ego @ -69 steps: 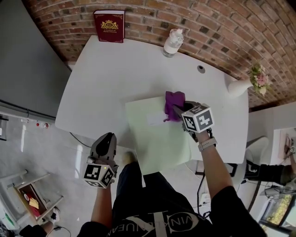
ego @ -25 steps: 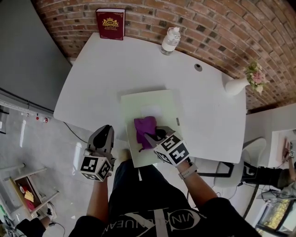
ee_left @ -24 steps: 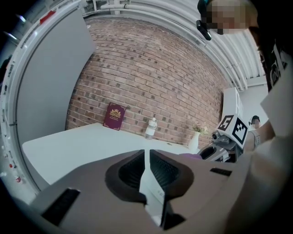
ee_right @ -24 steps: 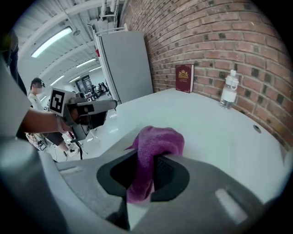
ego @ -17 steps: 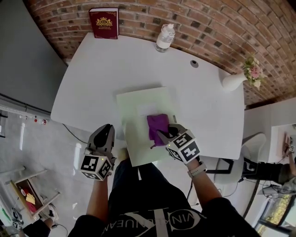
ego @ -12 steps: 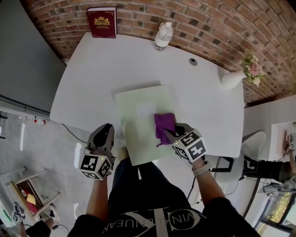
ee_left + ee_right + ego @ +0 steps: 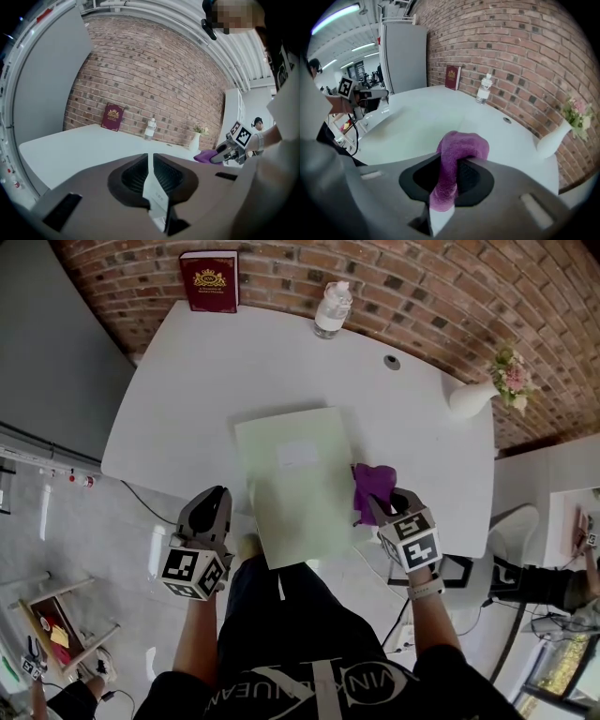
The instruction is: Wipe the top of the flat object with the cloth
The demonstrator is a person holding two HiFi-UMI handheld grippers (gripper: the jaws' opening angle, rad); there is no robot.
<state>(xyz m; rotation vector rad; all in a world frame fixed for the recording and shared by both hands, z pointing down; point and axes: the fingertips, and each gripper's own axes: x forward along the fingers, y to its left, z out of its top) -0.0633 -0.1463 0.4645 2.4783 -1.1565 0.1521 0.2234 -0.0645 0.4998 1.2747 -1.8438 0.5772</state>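
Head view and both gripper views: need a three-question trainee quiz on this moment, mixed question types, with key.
1. True or false: the purple cloth sits at the middle of the pale green flat board.
2. What do the right gripper's jaws clamp? A) nothing B) the purple cloth C) a sponge
3. Fill in: the left gripper's jaws are ____, with nothing between them.
Key: 1 false, it is by the board's right edge, over the white table; 2 B; 3 shut.
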